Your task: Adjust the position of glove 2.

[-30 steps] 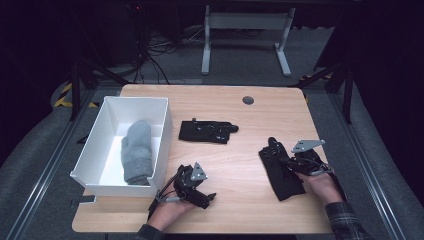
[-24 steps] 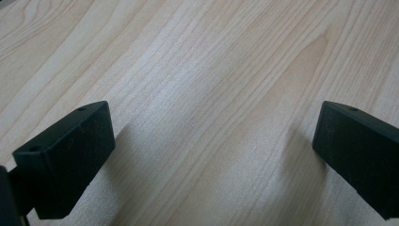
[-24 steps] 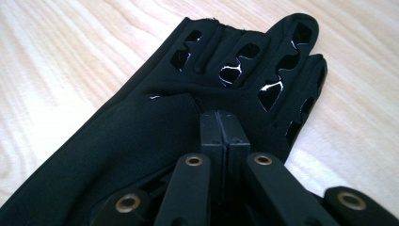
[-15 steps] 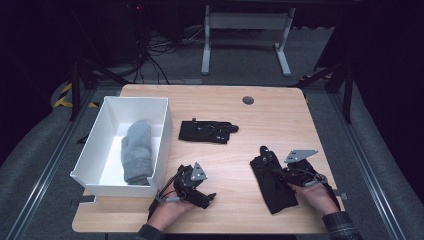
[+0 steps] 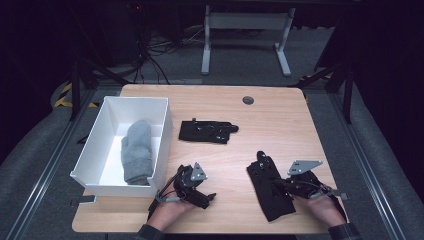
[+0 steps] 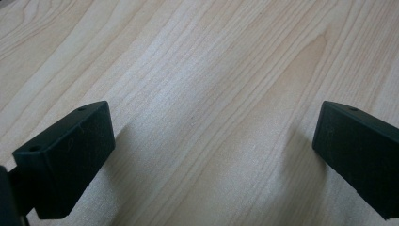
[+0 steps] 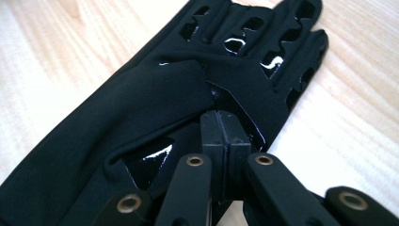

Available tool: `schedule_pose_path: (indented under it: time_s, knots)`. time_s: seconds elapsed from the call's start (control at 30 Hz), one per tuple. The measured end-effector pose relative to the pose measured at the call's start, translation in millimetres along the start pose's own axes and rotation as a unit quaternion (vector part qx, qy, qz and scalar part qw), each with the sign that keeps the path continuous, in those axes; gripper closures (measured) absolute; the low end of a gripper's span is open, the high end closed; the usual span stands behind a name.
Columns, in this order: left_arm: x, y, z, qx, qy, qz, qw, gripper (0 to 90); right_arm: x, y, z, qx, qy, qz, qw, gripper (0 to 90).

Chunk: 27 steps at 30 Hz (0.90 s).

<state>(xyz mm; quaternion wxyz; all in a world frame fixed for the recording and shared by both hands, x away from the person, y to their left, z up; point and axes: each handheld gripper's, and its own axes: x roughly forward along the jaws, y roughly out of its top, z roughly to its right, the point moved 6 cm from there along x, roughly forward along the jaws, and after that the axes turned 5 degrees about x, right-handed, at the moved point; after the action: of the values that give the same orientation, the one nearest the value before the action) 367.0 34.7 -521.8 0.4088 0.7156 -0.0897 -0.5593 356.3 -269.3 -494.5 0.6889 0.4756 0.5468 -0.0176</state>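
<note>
A black glove with glossy patches lies flat on the wooden table at the front right, fingers pointing away from the person. My right gripper rests on it from the right. In the right gripper view the jaws of this gripper are pressed together, pinching a fold of that glove. A second black glove lies at the table's middle. My left gripper sits at the front centre, and the left gripper view shows it open over bare wood.
A white open box stands at the left with a grey mitten inside. A round cable hole sits near the table's far edge. Dark floor, cables and a desk frame lie beyond the table.
My right gripper has slid left and toward the front edge, and the black glove has come along with it. The left gripper has stayed where it was.
</note>
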Motion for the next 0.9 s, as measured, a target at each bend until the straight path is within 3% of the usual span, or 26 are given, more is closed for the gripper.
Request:
schedule_pose_path:
  time_s: [0.27, 0.37, 0.53, 0.67, 0.73, 0.77, 0.8, 0.9]
  knots:
    - [0.0, 0.0, -0.1, 0.001, 0.001, 0.0, 1.0, 0.0, -0.9, -2.8, -18.8, -0.016, 0.023, -0.003, 0.9996, 90.0]
    - [-0.1, -0.1, -0.3, 0.003, -0.001, 0.0, 1.0, 0.0, -4.4, -1.1, -14.6, -0.01, 0.018, 0.011, 0.9997, 83.9]
    - [-2.2, 2.9, -1.3, -0.004, 0.001, -0.017, 0.9998, 3.7, -11.1, -0.4, 2.5, 0.005, -0.009, 0.043, 0.999, 68.3]
    - [-6.0, 7.7, -3.7, -0.008, 0.004, -0.015, 0.9998, 27.8, -12.9, -3.6, 17.9, 0.014, -0.026, 0.058, 0.9979, 52.2]
    - [-6.4, 10.2, -4.9, -0.008, 0.006, -0.015, 0.9998, 42.9, -13.1, -3.8, 20.5, 0.015, -0.032, 0.062, 0.9975, 49.1]
    - [-6.2, 13.2, -6.7, -0.01, 0.009, -0.017, 0.9998, 42.9, -13.5, -4.9, 25.2, 0.018, -0.043, 0.063, 0.9969, 44.8]
    - [-4.8, 17.7, -9.4, -0.017, 0.011, -0.02, 0.9996, 57.0, -12.3, -7.4, 31.7, 0.029, -0.051, 0.063, 0.9963, 39.2]
    - [-2.5, 22.6, -13.3, -0.02, 0.012, -0.028, 0.9993, 74.9, -10.8, -10.2, 36.7, 0.036, -0.057, 0.062, 0.9958, 35.2]
